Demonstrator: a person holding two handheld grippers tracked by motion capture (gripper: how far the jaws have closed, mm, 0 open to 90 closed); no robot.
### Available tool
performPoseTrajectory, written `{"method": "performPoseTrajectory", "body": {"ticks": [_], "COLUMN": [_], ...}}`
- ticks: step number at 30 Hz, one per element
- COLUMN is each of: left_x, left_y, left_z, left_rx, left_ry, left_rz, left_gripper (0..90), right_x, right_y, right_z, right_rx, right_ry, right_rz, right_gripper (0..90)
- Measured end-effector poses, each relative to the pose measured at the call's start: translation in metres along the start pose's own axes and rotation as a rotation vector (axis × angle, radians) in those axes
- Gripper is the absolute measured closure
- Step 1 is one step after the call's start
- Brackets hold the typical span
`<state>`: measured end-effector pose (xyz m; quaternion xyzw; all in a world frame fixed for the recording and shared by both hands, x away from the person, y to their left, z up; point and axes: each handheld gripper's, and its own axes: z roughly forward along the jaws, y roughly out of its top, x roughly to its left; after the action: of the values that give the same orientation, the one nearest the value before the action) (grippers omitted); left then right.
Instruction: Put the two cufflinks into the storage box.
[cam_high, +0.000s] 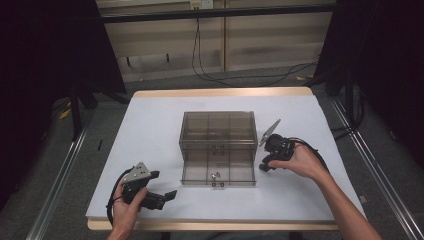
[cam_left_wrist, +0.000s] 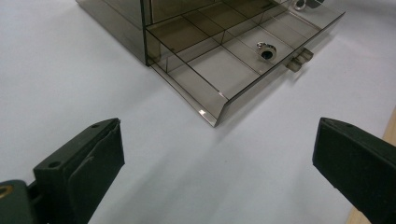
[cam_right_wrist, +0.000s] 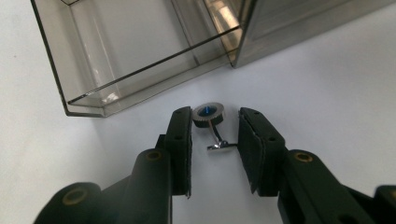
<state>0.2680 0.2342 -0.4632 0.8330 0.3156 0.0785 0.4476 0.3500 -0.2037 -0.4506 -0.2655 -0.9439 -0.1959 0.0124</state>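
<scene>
A smoky clear box (cam_high: 218, 126) stands mid-table with its bottom drawer (cam_high: 197, 172) pulled out toward me. One silver cufflink (cam_high: 216, 175) (cam_left_wrist: 267, 50) lies in a front compartment of the drawer (cam_left_wrist: 219, 70). A second cufflink (cam_right_wrist: 212, 126), with a blue-centred round head and a toggle bar, lies on the table just right of the drawer's corner (cam_right_wrist: 84, 105). My right gripper (cam_high: 264, 167) (cam_right_wrist: 215, 115) is closed around it, head against one pad and bar against the other. Near the table's front left my left gripper (cam_high: 162, 185) (cam_left_wrist: 218, 140) stands wide open on nothing.
The white table top (cam_high: 150, 130) has a wooden edge at the front and back. A hinged handle (cam_left_wrist: 299, 58) sticks out of the drawer front. Black curtains and metal floor rails flank the table, and cables run across the floor behind it.
</scene>
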Motion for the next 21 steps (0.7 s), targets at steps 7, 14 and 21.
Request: {"method": "performPoseTrajectory", "body": {"ticks": [7,14,21], "left_x": [0.0005,0.0009,0.0011], "left_y": [-0.0004,-0.0006,-0.0010], "left_z": [-0.0017,-0.0028,-0.0035], "left_rx": [-0.005,-0.010,-0.009], "left_ry": [0.003,-0.005,-0.001], "left_rz": [-0.002,-0.007,-0.006], "left_gripper": [2.1,2.1,2.1], "right_x": [0.0028,0.0040,0.0042], "right_y": [0.0029,0.0026,0.0012], "right_z": [0.0048,0.0049,0.0041], "right_rx": [0.015,0.022,0.026], "right_ry": [-0.005,0.002,0.016], "right_rz": [-0.013,-0.012,0.003], "right_gripper": [72.0,73.1,73.2]}}
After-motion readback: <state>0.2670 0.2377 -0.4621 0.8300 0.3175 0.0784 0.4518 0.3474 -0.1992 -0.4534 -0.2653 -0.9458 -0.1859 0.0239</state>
